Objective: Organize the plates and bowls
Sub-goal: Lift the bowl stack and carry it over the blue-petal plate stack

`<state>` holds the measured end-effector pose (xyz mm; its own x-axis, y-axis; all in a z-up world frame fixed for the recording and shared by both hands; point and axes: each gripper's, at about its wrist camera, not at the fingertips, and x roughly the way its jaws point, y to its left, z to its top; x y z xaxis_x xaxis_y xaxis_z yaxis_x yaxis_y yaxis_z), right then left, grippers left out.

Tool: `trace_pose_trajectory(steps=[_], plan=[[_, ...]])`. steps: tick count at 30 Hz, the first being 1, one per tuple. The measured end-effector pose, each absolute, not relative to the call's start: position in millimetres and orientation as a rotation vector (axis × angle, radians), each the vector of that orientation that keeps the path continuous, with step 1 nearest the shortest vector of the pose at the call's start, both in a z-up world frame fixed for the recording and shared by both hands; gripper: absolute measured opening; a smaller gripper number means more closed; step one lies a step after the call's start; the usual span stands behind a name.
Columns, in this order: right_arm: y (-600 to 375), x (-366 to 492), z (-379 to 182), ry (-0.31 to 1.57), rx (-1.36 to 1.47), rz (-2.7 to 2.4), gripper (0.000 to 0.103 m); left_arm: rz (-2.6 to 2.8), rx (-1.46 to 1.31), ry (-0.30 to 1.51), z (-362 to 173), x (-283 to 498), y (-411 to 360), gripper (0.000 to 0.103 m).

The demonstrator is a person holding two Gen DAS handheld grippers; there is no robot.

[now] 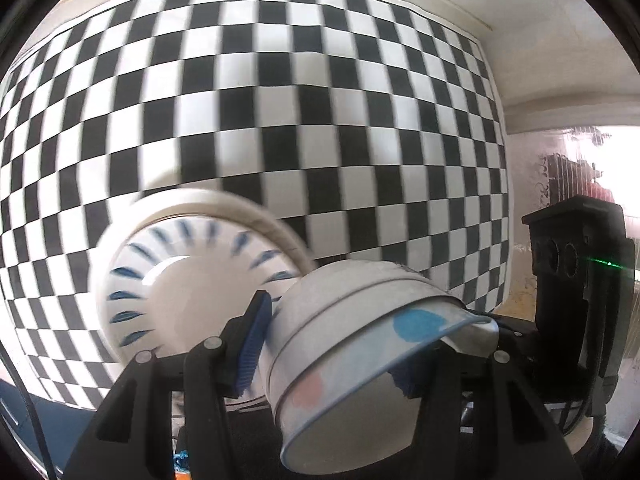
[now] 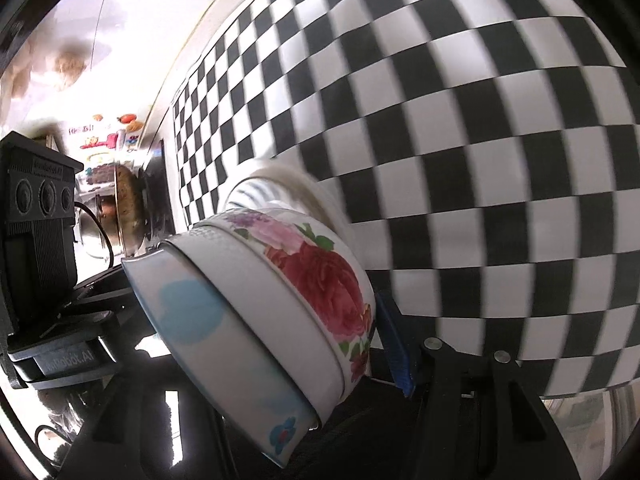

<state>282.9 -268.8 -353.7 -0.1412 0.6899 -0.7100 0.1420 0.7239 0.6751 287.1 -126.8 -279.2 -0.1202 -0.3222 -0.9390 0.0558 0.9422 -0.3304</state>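
We hold a nested stack of bowls (image 1: 360, 344) between both tools, lifted off the checkered cloth (image 1: 280, 112) that fills the background of both wrist views. The landmark here is that stack.

In the left wrist view, the left gripper (image 1: 332, 356) is clenched across the stack: its blue ribbed pad (image 1: 253, 344) presses against the outer wall on one side, while the other pad is mostly hidden behind the flared rim, with only a dark blue scrap showing. The outermost piece is a white bowl with pale blue and pink dots (image 1: 416, 326), tipped on its side with its rim facing down and towards the camera. Beyond the stack, and partly covered by it, lies a white bowl with blue dashes (image 1: 168, 280) radiating around its foot, turned bottom-up; it is blurred.

In the right wrist view, the right gripper (image 2: 280, 332) is also grasping the stack. One blue pad (image 2: 394, 344) lies against the rose-patterned bowl (image 2: 320, 276), which sits nested inside the dotted bowl (image 2: 208, 328); the opposite finger is hidden behind the dotted bowl. The stack is tilted here too. Just behind the stack, the blue-dashed bowl (image 2: 256, 194) peeks out, blurred.

Each view shows the other tool's black body to the stack's outer side (image 1: 576, 280) (image 2: 40, 216).
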Motion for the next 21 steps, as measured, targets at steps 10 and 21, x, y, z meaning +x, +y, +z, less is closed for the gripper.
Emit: trace_pose_trajectory(steps=[10,21], plan=[[-192,293,-379,1.749,0.621,0.586,0.058,-0.221,-0.284,1.688,-304,283,-55,0.049],[-167,300,-394,1.797,0.56,0.566,0.058,-0.186,-0.361,1.711,-326,283,-30,0.049]])
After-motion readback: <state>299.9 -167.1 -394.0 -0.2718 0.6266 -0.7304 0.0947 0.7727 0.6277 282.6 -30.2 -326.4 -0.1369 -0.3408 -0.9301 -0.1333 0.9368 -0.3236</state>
